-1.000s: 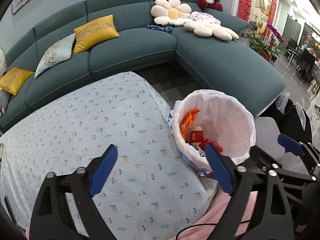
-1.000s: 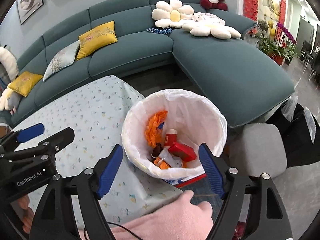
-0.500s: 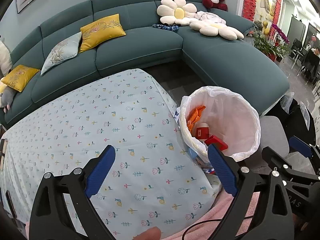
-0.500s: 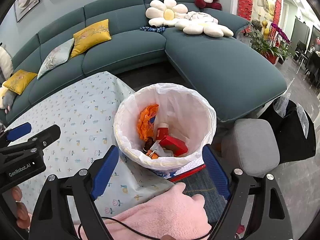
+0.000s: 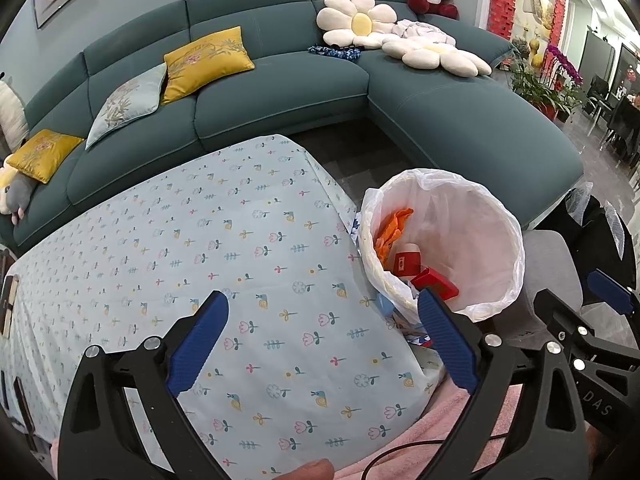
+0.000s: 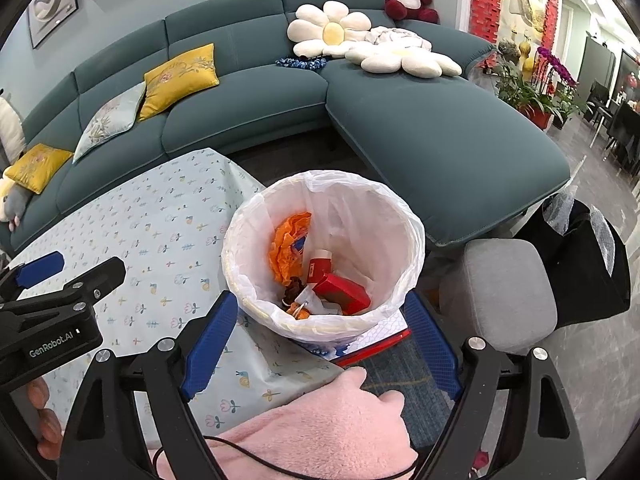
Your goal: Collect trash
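Note:
A round bin with a white liner (image 6: 376, 216) (image 5: 488, 216) stands on the floor at the table's right corner. Inside lie an orange crumpled wrapper (image 6: 290, 240), a red box (image 6: 342, 294) (image 5: 436, 282), a small red-and-white carton (image 6: 319, 266) and other scraps. My right gripper (image 6: 320, 336) hangs above the bin's near rim, jaws wide open and empty. My left gripper (image 5: 324, 336) is open and empty over the flower-print tablecloth (image 5: 224, 264), with the bin to its right. The left gripper's body also shows at the left of the right wrist view.
A teal corner sofa (image 5: 280, 92) with yellow and pale cushions wraps behind the table. A grey stool (image 6: 508, 288) and a black bag (image 6: 588, 264) sit right of the bin. A pink-sleeved lap (image 6: 320, 436) lies below the grippers. Potted plants (image 6: 536, 92) stand far right.
Both views have shifted only slightly; the bin sits a little lower and nearer in the left wrist view. Both grippers stay open and empty.

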Demonstrator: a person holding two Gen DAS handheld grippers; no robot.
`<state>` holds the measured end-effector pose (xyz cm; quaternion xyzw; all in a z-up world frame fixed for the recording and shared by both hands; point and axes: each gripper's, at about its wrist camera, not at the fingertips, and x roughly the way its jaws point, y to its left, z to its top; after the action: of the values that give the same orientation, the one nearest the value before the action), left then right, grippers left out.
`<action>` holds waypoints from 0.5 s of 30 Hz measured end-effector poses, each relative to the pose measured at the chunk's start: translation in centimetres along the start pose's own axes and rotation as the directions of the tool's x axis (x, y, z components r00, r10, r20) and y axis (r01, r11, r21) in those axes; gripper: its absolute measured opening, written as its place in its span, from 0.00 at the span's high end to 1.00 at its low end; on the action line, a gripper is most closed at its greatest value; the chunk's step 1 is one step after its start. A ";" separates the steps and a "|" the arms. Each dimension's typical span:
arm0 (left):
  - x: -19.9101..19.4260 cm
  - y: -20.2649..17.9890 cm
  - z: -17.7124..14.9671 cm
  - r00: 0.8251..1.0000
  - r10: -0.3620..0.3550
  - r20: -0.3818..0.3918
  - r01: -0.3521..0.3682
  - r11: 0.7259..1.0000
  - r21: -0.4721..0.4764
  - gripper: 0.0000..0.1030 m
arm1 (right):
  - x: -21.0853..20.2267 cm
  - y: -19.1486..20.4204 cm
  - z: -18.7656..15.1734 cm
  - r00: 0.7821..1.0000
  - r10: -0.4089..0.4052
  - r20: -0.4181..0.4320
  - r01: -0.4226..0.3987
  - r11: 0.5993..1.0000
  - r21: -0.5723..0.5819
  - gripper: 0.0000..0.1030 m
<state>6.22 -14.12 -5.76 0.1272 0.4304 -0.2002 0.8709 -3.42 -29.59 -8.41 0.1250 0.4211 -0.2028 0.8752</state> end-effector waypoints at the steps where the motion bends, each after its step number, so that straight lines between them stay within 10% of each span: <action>1: 0.0 0.0 0.0 1.000 0.003 0.000 -0.003 1.000 0.001 0.11 | 0.0 0.0 0.0 1.000 -0.001 0.000 0.001 1.000 -0.001 0.21; 15: 0.1 -0.6 -0.2 1.000 -0.003 -0.005 0.003 1.000 0.014 0.11 | 0.2 -0.3 -0.4 1.000 -0.004 -0.008 0.004 1.000 0.010 0.21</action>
<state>5.85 -14.59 -6.03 0.1331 0.4315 -0.2039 0.8686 -3.71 -29.76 -8.81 0.1293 0.4237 -0.2063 0.8725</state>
